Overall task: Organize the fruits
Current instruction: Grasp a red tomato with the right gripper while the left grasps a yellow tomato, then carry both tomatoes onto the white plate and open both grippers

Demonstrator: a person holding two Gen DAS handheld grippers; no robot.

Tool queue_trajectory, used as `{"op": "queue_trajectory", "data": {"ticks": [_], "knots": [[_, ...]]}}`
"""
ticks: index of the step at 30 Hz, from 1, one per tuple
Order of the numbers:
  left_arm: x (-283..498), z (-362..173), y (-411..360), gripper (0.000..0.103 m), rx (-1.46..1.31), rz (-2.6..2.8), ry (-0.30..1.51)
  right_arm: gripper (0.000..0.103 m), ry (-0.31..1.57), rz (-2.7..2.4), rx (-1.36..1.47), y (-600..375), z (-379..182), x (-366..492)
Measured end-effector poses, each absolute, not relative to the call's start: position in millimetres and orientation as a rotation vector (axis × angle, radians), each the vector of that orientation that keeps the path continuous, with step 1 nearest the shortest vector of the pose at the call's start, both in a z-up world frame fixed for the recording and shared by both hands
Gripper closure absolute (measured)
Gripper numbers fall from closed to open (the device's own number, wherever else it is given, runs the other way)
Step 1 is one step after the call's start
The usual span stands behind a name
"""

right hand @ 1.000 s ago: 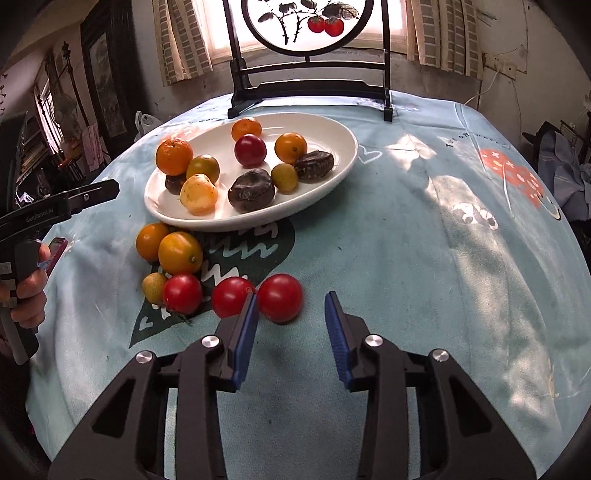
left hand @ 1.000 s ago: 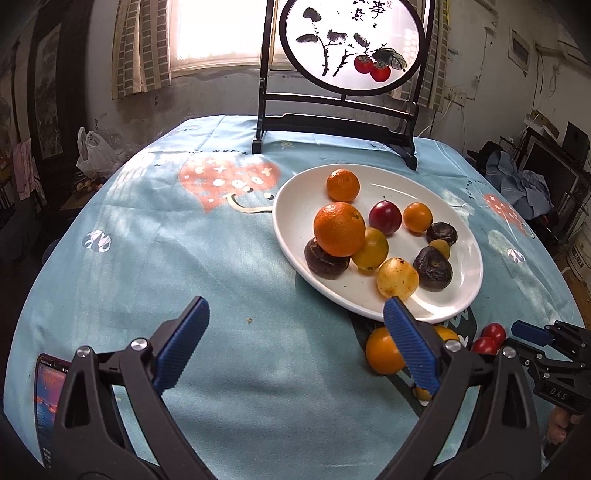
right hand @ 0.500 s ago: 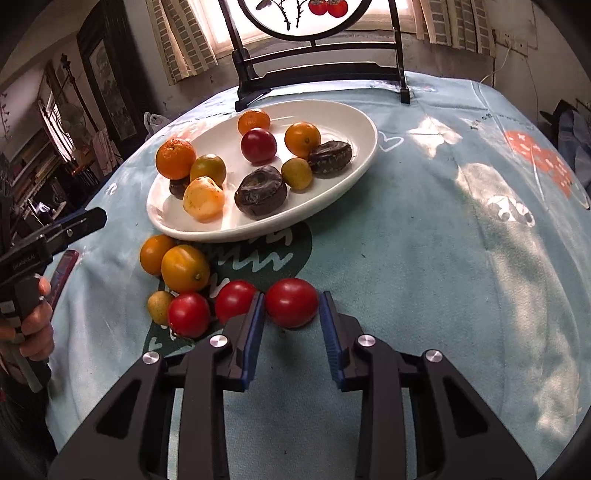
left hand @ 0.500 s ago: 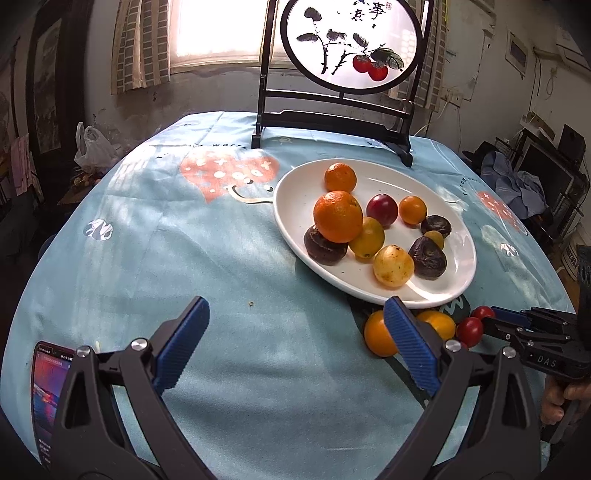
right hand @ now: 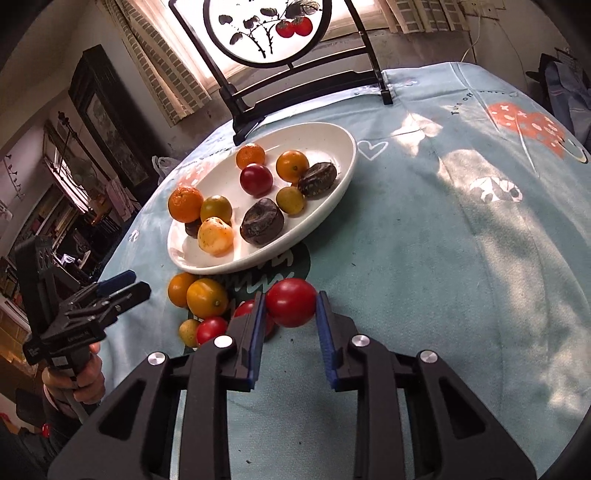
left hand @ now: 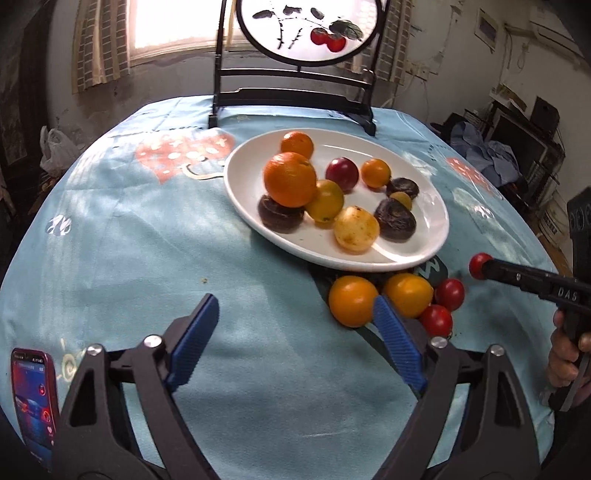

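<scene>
The right gripper (right hand: 290, 314) squeezes a red tomato (right hand: 291, 302). The left gripper (left hand: 293, 325) has just been closing, with nothing between its jaws. "DAS" is printed on the right one.

right gripper (right hand: 290, 314) closed on red tomato (right hand: 291, 302) | lifted off tablecloth (right hand: 424, 258)

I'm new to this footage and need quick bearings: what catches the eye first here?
The red tomato pinched in the right gripper, just in front of the white plate heaped with fruit. Beyond the plate stands a round painted screen; the left gripper hangs open nearby.
</scene>
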State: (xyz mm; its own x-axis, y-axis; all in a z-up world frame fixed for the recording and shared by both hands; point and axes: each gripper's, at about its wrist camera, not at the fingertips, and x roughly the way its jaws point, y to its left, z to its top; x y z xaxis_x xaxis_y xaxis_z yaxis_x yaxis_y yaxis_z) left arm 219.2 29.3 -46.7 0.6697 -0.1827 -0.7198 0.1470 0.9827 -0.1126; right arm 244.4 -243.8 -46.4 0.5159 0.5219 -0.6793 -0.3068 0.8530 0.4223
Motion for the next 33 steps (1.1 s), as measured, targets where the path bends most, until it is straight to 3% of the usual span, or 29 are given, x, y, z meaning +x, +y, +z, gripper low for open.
{"op": "queue_trajectory", "data": {"ticks": [2,4,12,20,33], "knots": [[221.1,-51.2,17.6,0.043,-0.004,-0.22,0.831,0.076,0.894,0.507,0.264,-243.4,-44.3,242.0],[222.9,-54.9,9.8,0.05,0.024,-0.242,0.841,0.076,0.884,0.515,0.259,-241.7,-41.9,239.6],[232.6,-61.4,-1.2,0.051,0.021,-0.322,0.872,0.076,0.875,0.539,0.257,-239.2,-38.0,235.3],[247.9,-72.4,-4.2,0.066,0.015,-0.33,0.918,0.076,0.864,0.55,0.239,-236.5,-35.0,232.7],[231.4,-34.5,0.9,0.066,-0.04,-0.351,0.796,0.076,0.792,0.584,0.226,-227.4,-26.3,230.8]]}}
